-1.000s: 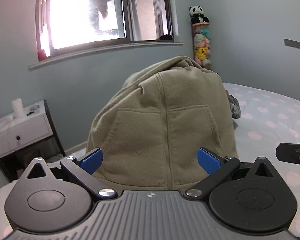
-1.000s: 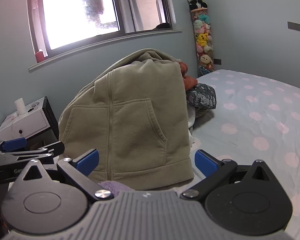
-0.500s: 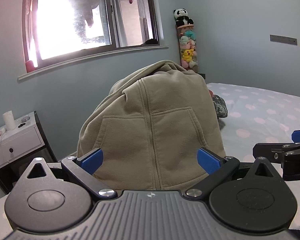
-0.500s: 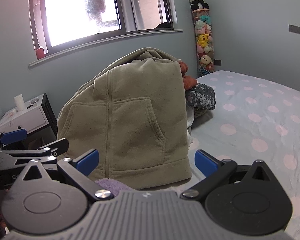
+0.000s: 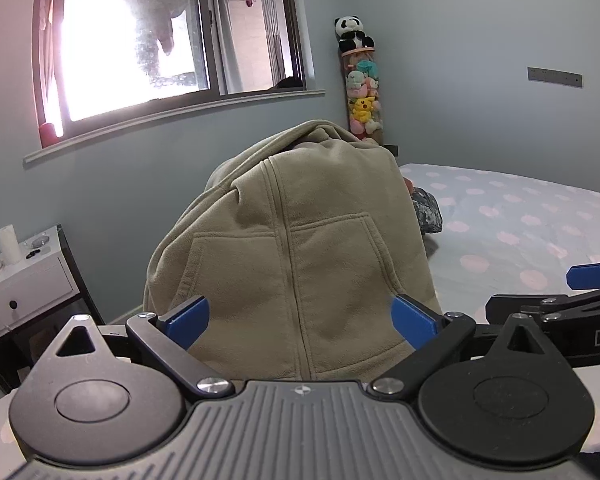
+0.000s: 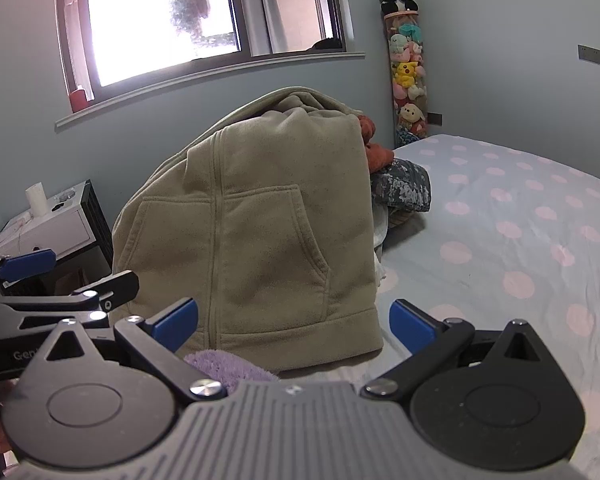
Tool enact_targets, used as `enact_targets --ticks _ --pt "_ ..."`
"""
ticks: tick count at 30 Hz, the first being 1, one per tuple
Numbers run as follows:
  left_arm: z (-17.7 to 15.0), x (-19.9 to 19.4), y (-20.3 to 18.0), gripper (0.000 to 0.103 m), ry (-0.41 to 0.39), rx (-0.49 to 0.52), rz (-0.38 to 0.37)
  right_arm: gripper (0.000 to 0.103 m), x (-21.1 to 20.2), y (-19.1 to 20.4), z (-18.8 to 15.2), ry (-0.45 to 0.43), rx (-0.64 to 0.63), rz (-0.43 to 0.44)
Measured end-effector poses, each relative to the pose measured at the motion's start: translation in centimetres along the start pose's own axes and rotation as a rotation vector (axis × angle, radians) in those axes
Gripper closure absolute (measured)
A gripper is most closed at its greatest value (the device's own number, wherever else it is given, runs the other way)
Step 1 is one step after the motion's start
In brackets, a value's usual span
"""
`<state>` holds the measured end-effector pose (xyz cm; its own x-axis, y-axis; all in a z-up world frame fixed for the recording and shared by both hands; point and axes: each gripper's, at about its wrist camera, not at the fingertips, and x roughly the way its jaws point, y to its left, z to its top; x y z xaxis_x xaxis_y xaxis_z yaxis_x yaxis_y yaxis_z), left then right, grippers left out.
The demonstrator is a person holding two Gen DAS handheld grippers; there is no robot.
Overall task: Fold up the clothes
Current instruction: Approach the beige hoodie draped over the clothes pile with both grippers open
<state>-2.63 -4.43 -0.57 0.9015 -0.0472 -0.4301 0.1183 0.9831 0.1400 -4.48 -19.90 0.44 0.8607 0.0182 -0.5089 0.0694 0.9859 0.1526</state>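
A beige fleece hoodie (image 5: 300, 248) drapes over a tall pile of clothes on the bed, pocket side facing me; it also shows in the right wrist view (image 6: 260, 224). My left gripper (image 5: 302, 316) is open and empty, just short of the hoodie's lower hem. My right gripper (image 6: 294, 322) is open and empty, near the hem. A purple fuzzy cloth (image 6: 228, 366) lies under the hem by the right gripper's left finger. An orange garment (image 6: 374, 144) and a camouflage garment (image 6: 404, 186) stick out behind the hoodie.
The bed sheet (image 6: 520, 240) with pink dots spreads to the right. A white nightstand (image 5: 20, 280) stands at the left by the wall. A column of plush toys (image 5: 360, 92) fills the far corner. A window (image 5: 140, 40) is above.
The left gripper has drawn back and shifted left, so the hoodie looks smaller and the right gripper shows more at its right edge. The right gripper has barely moved. Both stay open.
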Motion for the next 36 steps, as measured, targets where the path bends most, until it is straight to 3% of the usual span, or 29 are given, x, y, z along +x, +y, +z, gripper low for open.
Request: enact_targets --ticks 10,36 --pt "-0.1 0.2 0.2 0.004 0.019 -0.021 0.0 0.001 0.1 0.9 -0.5 0.002 -0.092 -0.008" --pt "-0.6 1.0 0.6 0.004 0.057 -0.049 -0.023 0.001 0.5 0.0 -0.4 -0.002 -0.024 -0.005"
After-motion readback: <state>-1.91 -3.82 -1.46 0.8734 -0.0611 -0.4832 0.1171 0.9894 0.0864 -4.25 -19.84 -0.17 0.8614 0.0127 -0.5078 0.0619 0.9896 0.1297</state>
